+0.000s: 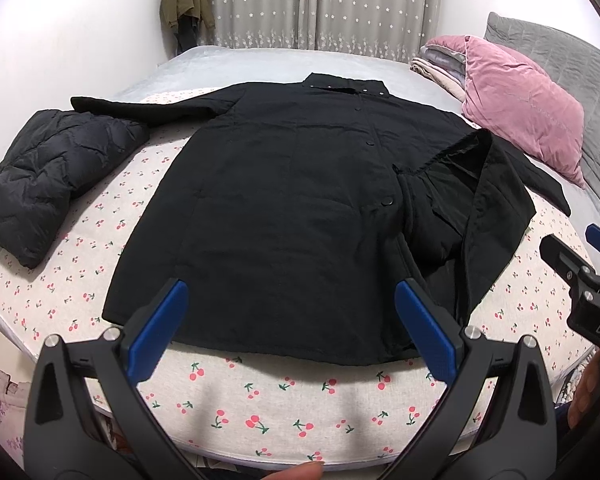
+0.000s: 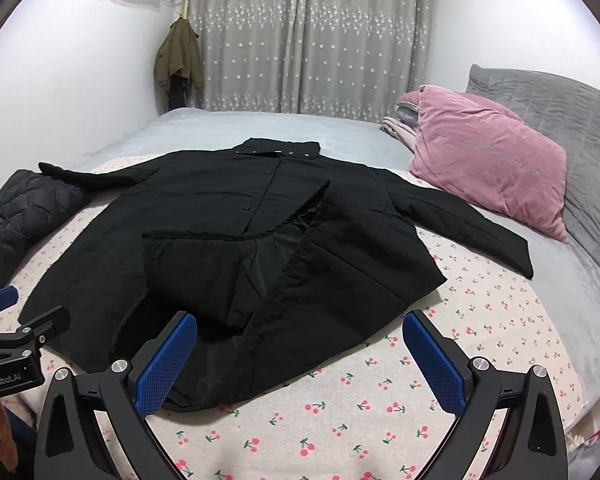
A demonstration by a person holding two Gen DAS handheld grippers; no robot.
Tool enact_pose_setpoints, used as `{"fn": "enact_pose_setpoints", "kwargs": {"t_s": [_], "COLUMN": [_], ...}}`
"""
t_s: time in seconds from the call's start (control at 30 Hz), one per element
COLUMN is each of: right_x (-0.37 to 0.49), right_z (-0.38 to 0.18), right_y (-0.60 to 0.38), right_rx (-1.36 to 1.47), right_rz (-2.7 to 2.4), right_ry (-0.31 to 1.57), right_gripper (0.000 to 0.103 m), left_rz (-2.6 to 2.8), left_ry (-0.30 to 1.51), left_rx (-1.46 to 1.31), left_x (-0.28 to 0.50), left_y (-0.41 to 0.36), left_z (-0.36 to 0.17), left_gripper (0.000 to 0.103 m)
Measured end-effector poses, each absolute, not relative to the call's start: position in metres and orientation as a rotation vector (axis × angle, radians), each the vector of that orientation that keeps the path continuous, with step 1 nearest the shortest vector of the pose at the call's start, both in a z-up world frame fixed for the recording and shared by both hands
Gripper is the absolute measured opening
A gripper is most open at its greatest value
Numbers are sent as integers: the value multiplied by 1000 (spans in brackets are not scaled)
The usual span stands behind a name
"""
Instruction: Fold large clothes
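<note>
A long black coat lies front-up on a cherry-print sheet spread over a bed, collar at the far end and hem toward the near edge. Its snap placket runs down the middle. The lower right front panel is turned back, exposing the shiny lining. One sleeve extends to the left and the other sleeve to the right, the latter reaching onto the grey bedspread.

The left gripper hovers over the near hem of the coat, its blue-padded fingers spread wide with nothing between them. The right gripper hovers at the near right hem, over the turned-back panel and sheet, its fingers likewise wide apart and holding nothing. Each tool appears at the edge of the other's view.

A folded black quilted jacket rests on the sheet to the left, touching the left sleeve tip. A pink pillow lies at the far right against a grey padded headboard, with folded pale fabrics just beyond it. An olive jacket hangs in the far corner beside star-patterned grey curtains. A fingertip shows at the bottom edge of the left wrist view.
</note>
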State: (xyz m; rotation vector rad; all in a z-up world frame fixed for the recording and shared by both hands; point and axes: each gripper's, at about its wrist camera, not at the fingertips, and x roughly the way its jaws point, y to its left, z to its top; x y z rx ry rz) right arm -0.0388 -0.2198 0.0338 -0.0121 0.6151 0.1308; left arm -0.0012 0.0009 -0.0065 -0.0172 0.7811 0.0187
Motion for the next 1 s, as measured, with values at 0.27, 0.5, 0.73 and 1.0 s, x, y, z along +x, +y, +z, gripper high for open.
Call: {"fn": "enact_pose_setpoints", "kwargs": {"t_s": [0.27,0.5,0.73,1.0], "right_x": [-36,-35,-25,23], "right_z": [32,29,21,-1], "right_y": [-225,-223,-229,-249], "right_rx": [-3,-6,24,61], "right_rz": [111,92,69,17], "right_ry": [628,631,649,716], "right_gripper": [103,103,103,103], "left_rz": [40,35,30,114], "left_ry": [818,787,819,813], "left_rx": [21,5,-18,-140], "left_x": [1,0,5,28], "left_y": [0,0,8,74], "left_z": [-8,-8,-8,-13], "left_gripper": [103,103,103,103]}}
